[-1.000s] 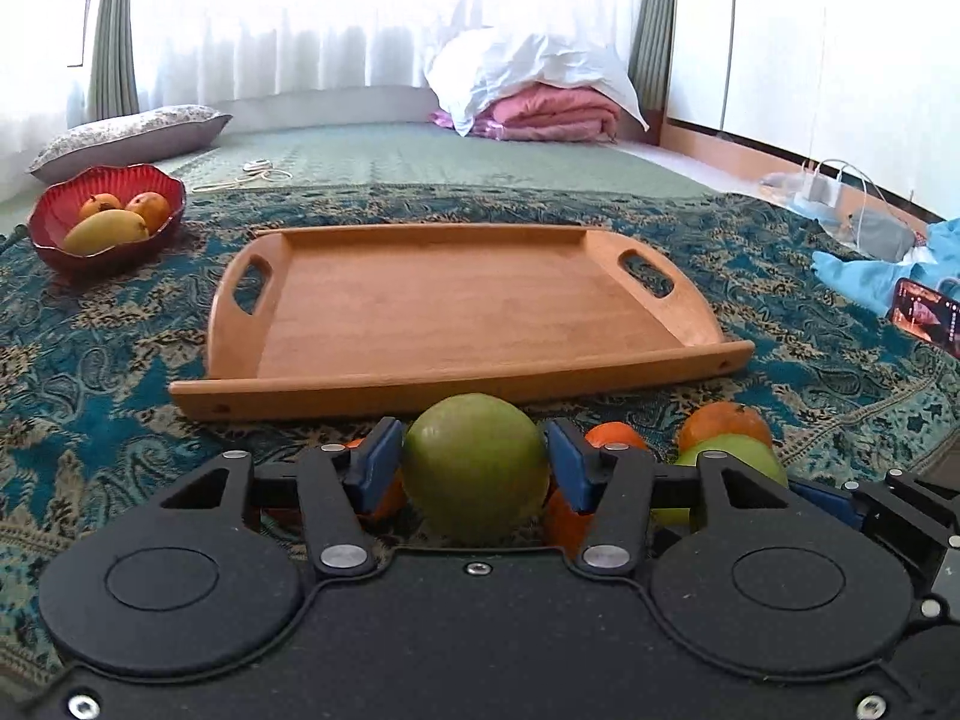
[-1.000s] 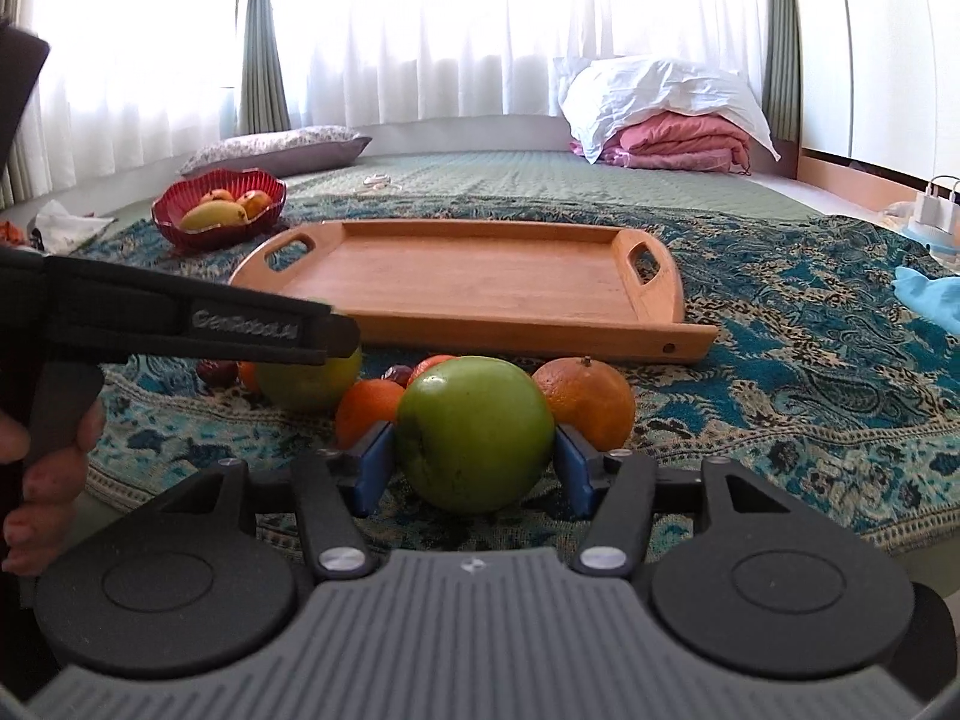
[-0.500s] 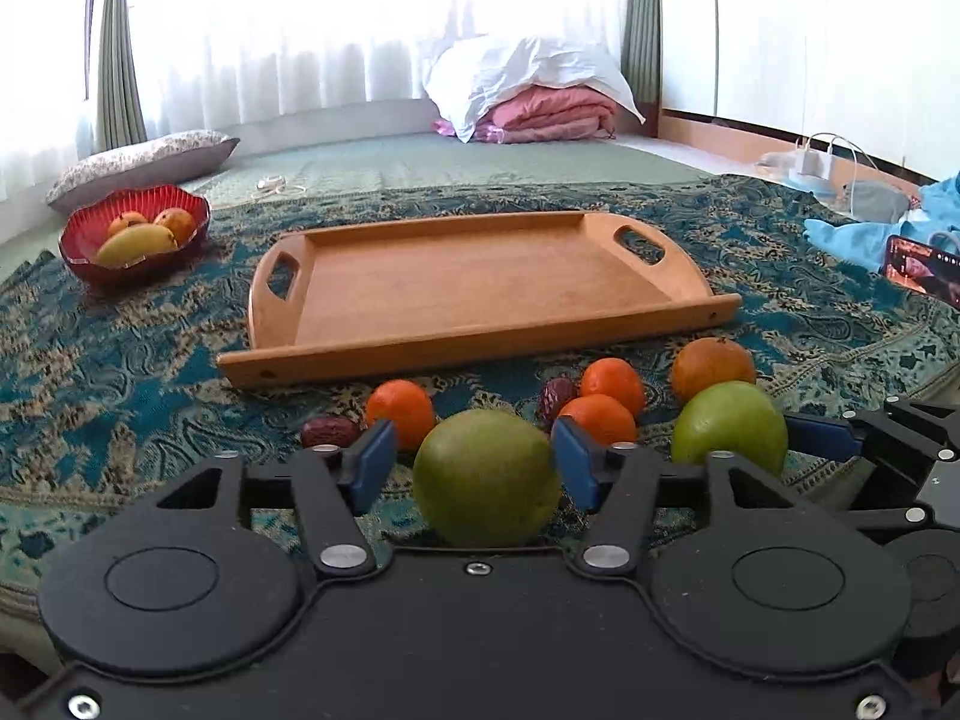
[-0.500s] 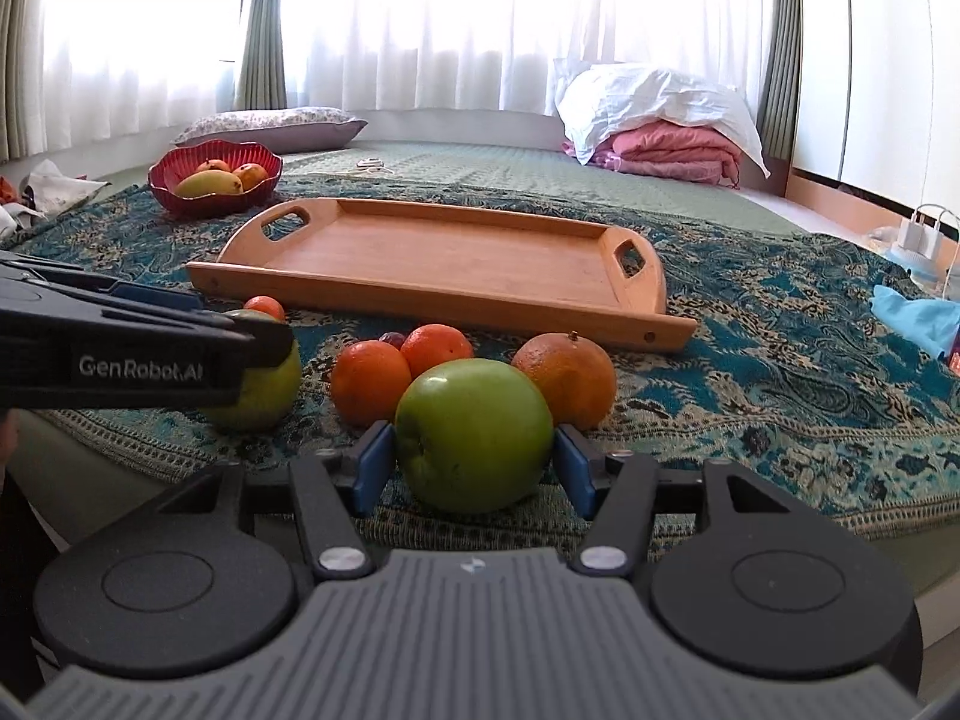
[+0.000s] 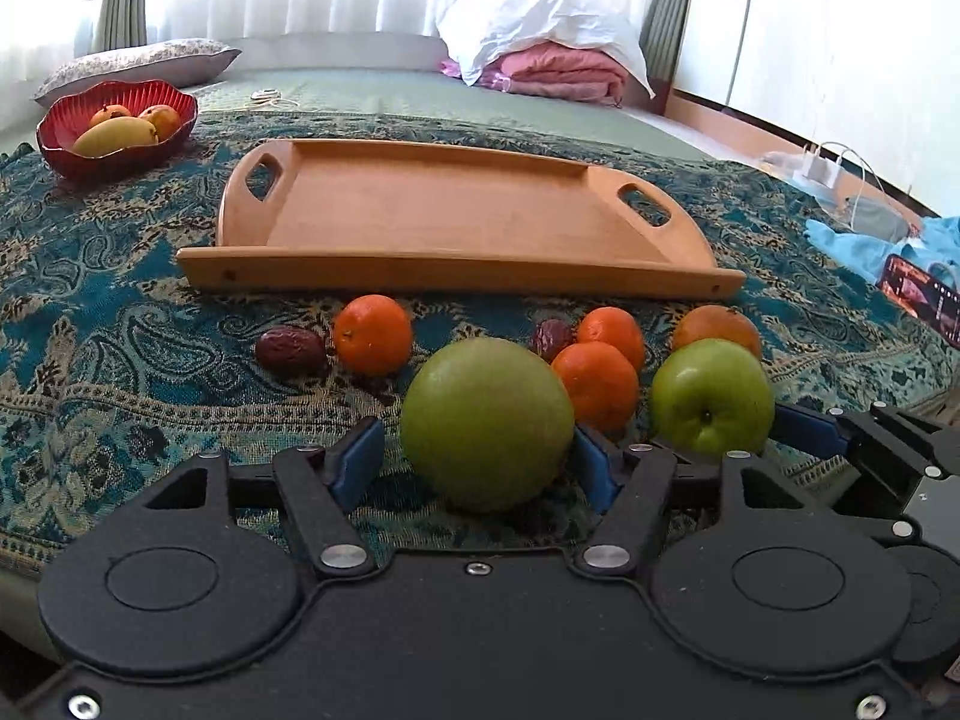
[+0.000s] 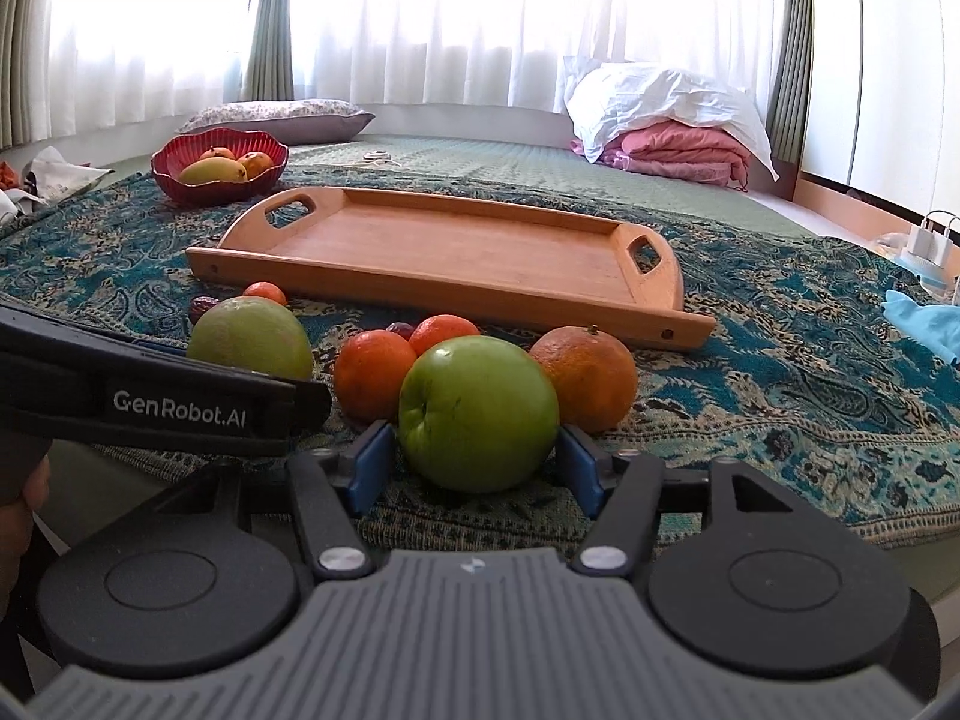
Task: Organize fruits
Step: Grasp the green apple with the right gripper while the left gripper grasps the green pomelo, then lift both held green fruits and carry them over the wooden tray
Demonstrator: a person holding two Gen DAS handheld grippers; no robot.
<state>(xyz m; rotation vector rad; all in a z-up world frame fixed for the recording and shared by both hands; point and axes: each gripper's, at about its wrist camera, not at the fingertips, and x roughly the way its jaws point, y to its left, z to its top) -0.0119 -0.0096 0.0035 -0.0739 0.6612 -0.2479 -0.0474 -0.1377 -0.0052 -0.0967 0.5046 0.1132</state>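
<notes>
oranges (image 5: pixel 372 333) and what look like dates (image 5: pixel 290 348) front the tray (image 5: pixel 462 267).

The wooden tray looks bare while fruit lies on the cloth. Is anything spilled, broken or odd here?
Nothing is spilled or damaged. The tray sits flat and holds nothing; the oranges, dates and two green apples lie loose on the cloth before it.

Bright white curtains (image 6: pixel 420 18) — green matting (image 6: pixel 480 156) beyond
</notes>
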